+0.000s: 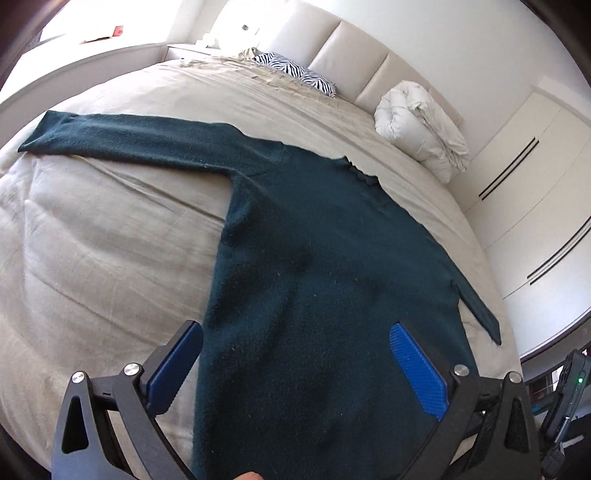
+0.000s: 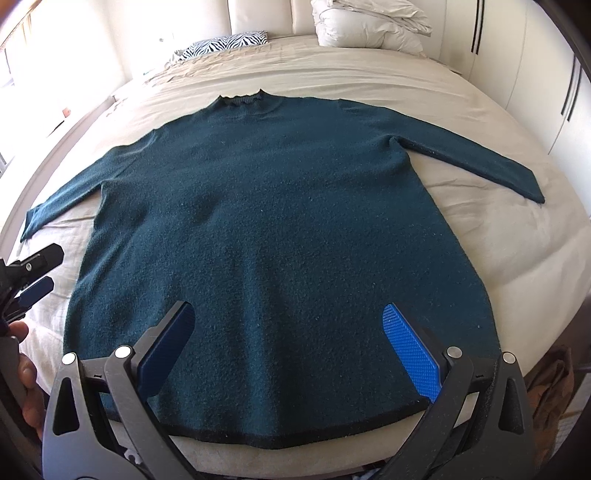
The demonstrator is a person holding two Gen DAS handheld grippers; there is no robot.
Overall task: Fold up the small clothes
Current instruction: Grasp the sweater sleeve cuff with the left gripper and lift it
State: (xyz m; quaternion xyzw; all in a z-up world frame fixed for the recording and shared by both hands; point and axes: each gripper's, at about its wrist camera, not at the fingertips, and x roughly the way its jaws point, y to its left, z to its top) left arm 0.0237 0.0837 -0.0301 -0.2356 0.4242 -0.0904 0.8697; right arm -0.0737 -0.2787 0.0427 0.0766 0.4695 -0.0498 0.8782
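Note:
A dark teal knit sweater [image 2: 273,206] lies flat on the bed, collar away from me, both sleeves spread outward. My right gripper [image 2: 290,314] is open above the lower middle of the sweater, near its black hem, holding nothing. My left gripper [image 1: 295,336] is open above the sweater's lower left side; its left pad sits over the sheet, its right pad over the knit. In the left wrist view the sweater [image 1: 332,258] shows its long left sleeve [image 1: 122,138] stretched out. The left gripper [image 2: 35,277] also appears at the edge of the right wrist view, held by a hand.
The bed's beige sheet [image 1: 103,240] surrounds the sweater. A zebra-print pillow [image 2: 225,42] and a rolled white duvet [image 2: 365,22] lie near the padded headboard. White wardrobe doors [image 1: 535,192] stand on the right. A window is on the left.

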